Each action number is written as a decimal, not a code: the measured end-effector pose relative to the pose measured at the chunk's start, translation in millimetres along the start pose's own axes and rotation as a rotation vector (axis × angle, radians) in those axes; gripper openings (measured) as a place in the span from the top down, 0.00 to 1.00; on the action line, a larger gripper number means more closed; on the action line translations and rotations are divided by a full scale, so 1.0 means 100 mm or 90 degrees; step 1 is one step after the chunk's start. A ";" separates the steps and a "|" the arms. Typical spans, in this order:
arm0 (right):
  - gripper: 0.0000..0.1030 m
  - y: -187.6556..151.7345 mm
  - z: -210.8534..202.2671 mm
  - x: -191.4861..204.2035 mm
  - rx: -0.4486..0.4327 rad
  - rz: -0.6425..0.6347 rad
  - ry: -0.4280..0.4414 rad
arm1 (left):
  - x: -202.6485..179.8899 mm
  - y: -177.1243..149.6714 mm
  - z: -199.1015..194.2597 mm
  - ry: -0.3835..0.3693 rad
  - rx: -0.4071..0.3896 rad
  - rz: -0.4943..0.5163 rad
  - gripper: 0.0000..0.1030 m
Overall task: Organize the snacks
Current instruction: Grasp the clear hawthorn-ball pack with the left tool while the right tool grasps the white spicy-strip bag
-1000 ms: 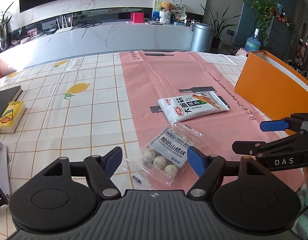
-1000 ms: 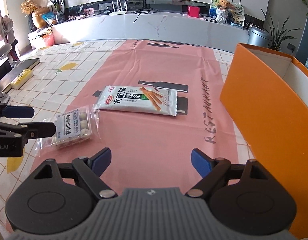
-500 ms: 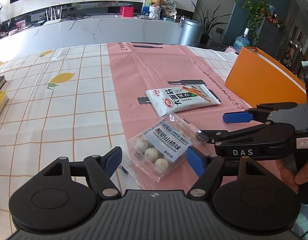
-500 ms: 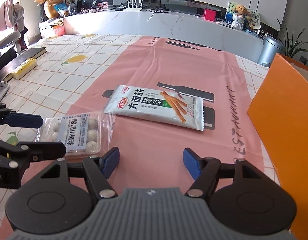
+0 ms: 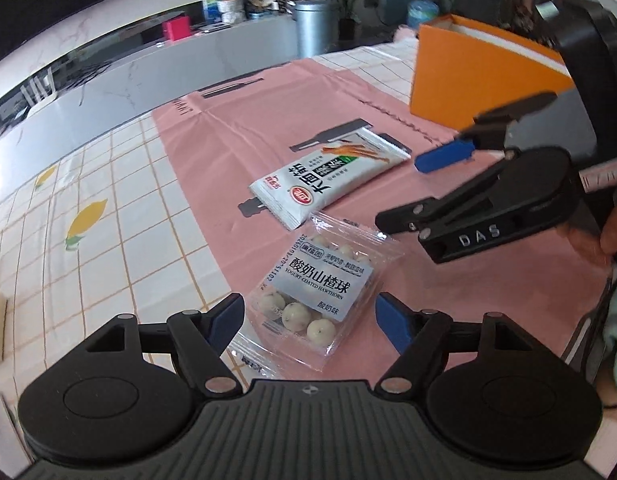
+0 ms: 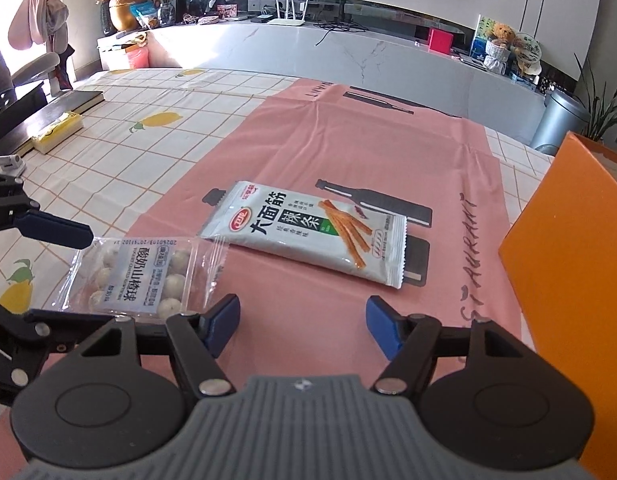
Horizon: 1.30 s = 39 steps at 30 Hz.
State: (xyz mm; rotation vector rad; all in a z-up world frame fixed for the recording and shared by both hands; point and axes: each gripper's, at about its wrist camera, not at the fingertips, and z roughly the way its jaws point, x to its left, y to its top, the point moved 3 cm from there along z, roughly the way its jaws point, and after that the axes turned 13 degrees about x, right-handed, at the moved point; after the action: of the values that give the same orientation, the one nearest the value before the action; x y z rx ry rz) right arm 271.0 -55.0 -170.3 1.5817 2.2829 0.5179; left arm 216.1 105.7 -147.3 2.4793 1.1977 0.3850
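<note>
Between your left gripper's spread fingers lies the clear bag of white candy balls, flat on the pink mat near the mat's left edge. Its long axis runs away from you, roughly along the line that gripper points. The blue pads flank the bag's near end on both sides without touching it; the jaws are opening, so nothing is held. Your right gripper is likewise parted and empty, with only bare mat between its fingers. The white strip-snack packet lies just ahead of it, long axis set crosswise to that gripper. The orange box stands at the mat's right edge. Judged from this layout, your left hand is nearer the candy bag, your right hand nearer the packet and the box.
</note>
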 end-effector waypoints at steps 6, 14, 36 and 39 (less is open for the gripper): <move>0.20 0.10 0.05 -0.15 -0.012 -0.091 0.003 | 0.01 0.14 0.18 0.006 0.035 0.089 0.13; 0.08 0.33 0.24 -0.27 -0.030 -0.231 0.027 | 0.16 0.18 0.26 -0.017 0.055 -0.069 0.14; 0.23 0.28 0.25 -0.14 0.025 -0.155 0.135 | 0.28 -0.02 0.11 0.043 0.027 -0.337 0.18; 0.28 0.13 0.13 -0.03 0.027 -0.136 0.119 | 0.28 -0.03 0.10 0.040 0.023 -0.335 0.18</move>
State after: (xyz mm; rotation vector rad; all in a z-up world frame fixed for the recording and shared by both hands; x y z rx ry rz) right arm 288.6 -52.0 -176.2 1.3344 2.5807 0.5860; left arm 234.7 127.1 -154.8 2.0774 1.8228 0.2953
